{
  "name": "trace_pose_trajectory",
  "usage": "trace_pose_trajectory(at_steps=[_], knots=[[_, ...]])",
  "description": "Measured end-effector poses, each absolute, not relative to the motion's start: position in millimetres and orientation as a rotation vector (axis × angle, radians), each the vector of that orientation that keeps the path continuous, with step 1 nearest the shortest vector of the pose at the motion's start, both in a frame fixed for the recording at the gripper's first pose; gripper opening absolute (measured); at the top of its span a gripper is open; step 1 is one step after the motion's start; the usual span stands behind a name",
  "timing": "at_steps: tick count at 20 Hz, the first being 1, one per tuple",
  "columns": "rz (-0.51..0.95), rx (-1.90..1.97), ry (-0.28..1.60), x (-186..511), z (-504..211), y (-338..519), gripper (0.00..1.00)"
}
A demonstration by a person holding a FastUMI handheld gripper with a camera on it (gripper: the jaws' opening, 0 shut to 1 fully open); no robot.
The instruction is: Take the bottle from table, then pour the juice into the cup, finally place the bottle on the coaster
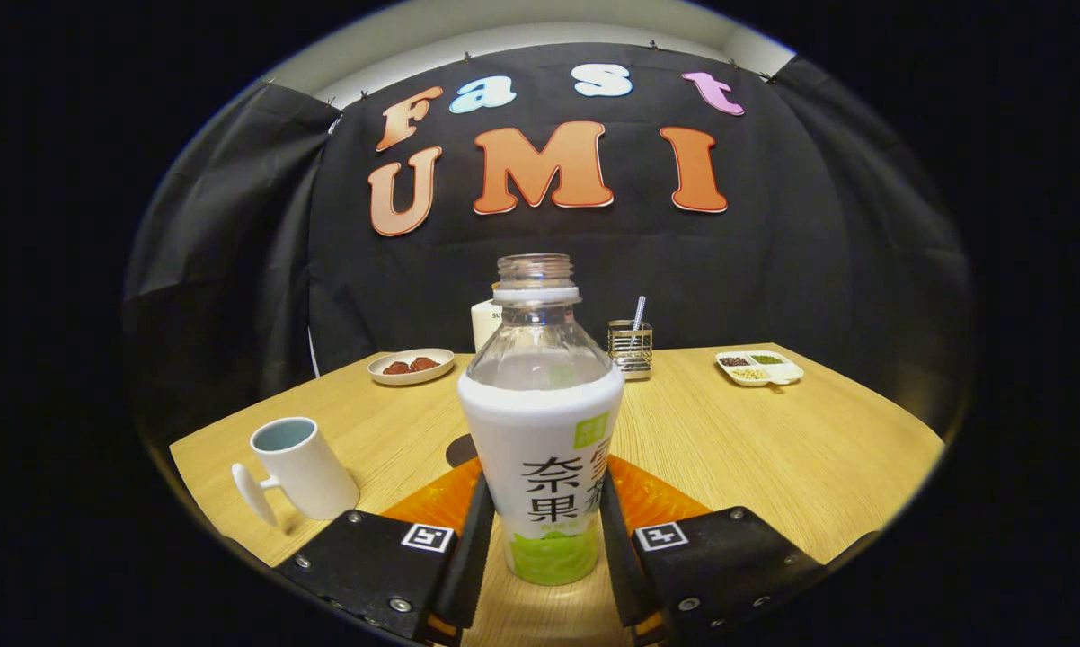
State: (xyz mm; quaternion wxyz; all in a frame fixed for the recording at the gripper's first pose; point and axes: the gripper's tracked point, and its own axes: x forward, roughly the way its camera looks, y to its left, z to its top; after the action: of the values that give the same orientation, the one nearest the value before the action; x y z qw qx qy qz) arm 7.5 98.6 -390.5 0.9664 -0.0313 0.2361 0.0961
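An uncapped clear bottle [540, 431] with a white and green label stands upright between my fingers. My gripper [545, 517] is shut on it, both fingers pressing the lower part of the label. I cannot tell whether its base touches the wooden table [756, 449]. A white cup [302, 467] with a handle stands to the left, level with the fingertips and apart from the bottle. A dark round coaster [460, 449] peeks out just beyond the left finger, mostly hidden by the bottle.
Along the table's far edge sit a small plate of reddish-brown food [411, 366], a white container [484, 323] behind the bottle, a metal holder with a straw [631, 346] and a divided snack tray [759, 367].
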Motion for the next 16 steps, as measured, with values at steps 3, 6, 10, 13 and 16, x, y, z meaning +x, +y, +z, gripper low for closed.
trace_pose_trajectory(at_steps=[3, 6, 10, 13, 16], knots=[[0.199, -0.123, 0.476, 10.7, -386.4, 103.1, 0.55], [0.189, -0.229, 0.441, 17.6, -377.4, 106.7, 0.54], [0.177, -0.408, 0.393, 27.0, -368.7, 115.5, 0.54], [0.175, -0.563, 0.337, 29.5, -362.8, 123.6, 0.54], [0.167, -0.745, 0.256, 35.0, -353.2, 131.8, 0.54]])
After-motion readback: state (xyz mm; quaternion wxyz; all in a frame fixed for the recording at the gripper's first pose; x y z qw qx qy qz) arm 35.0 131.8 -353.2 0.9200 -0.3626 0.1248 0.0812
